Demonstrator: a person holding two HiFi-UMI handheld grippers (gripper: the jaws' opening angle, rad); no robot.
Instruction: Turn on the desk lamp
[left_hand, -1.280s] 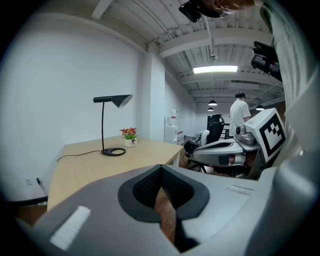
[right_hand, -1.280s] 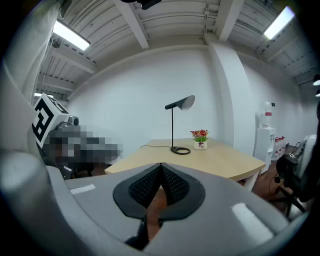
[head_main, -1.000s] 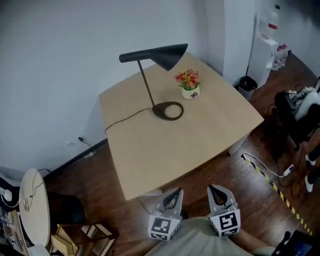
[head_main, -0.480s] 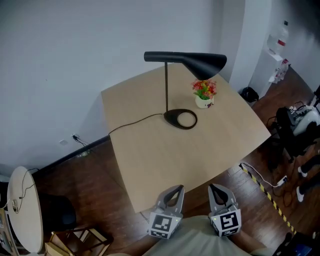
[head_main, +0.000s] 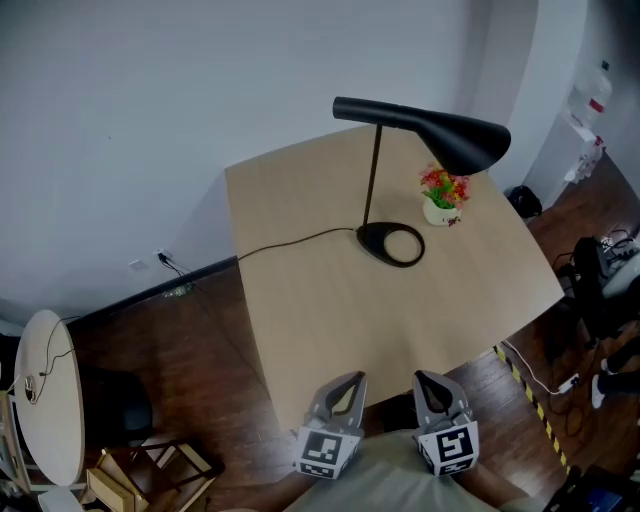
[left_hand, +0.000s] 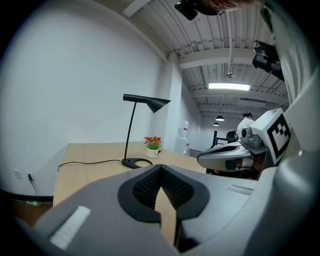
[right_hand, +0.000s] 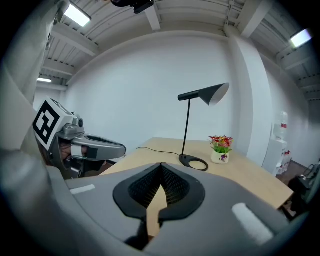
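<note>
The wooden worktop (head_main: 330, 330) fills the middle of the head view, and the desk lamp (head_main: 372, 185) stands on its far half, near the wall. I take the lamp's base (head_main: 392, 244) as the landmark.

The thin black stem (head_main: 371, 180) rises from the left end of this base and is almost upright. On top of it the shade (head_main: 440, 135) lies horizontal. Its long axis runs from a narrow tail left of the stem to a wide cone at the right. The cone points over the small flower pot (head_main: 442, 198), which stands just right of the base.

The left hand-held gripper (head_main: 343, 392) and the right hand-held gripper (head_main: 434, 390) are well apart from the base, at the near edge of the worktop, close to the person's body. In each gripper view the 2 jaws meet tip to tip and hold nothing.

A thin cable (head_main: 290, 243) leaves the base to the left and goes off the worktop edge.

I judge that the task has not begun. The shade looks dark, and I see no pool of light around the base. What is left is to bring 1 hand-held gripper to the lamp and press its switch, which I cannot find in these pictures.
</note>
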